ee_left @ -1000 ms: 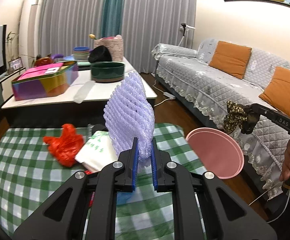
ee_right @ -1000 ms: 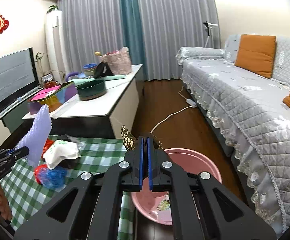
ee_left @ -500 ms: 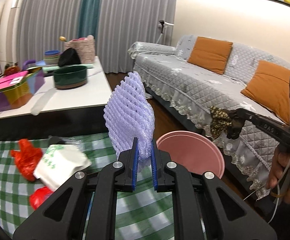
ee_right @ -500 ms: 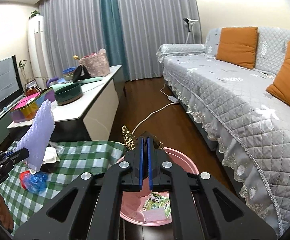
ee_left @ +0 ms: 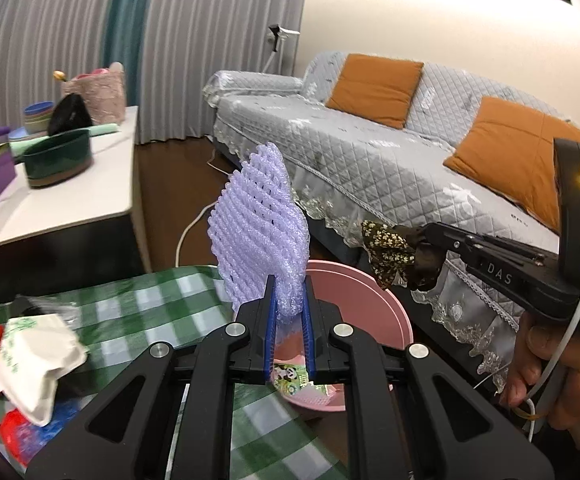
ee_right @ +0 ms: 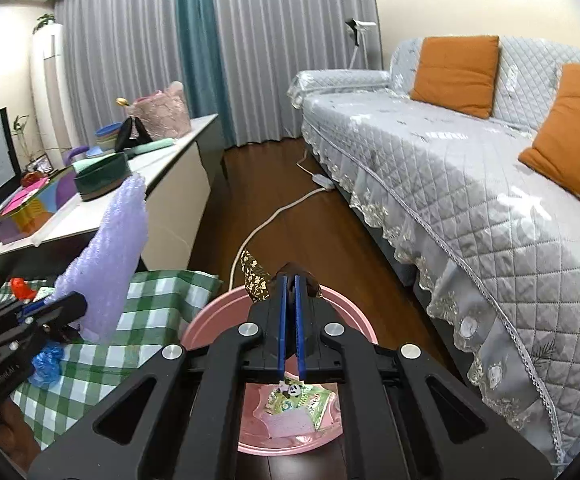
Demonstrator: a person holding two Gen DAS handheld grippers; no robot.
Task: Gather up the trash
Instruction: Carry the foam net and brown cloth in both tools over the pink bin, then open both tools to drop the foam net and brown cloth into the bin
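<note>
- The left gripper (ee_left: 289, 312) has its blue pads clamped on the bottom edge of a lilac foam net sleeve (ee_left: 259, 232), which stands upright above the fingers with its long axis running up and away.
- The right gripper (ee_right: 290, 312) is pinched almost fully closed on a crumpled brown-and-gold wrapper (ee_right: 255, 278), which juts out past the fingertips to the upper left.
- The pink basin (ee_right: 354, 312) sits on the floor between the checked cloth (ee_left: 162, 300) and the sofa (ee_right: 470, 184). It lies directly below and ahead of the right fingers, and just ahead and to the right of the left ones, so the right hand is the nearer.
- A panda-print packet (ee_right: 300, 398) already lies in the basin.
- Compared with a second ago, both views have swung toward the basin: it now fills the space under both grippers, and the grips are unchanged.
</note>
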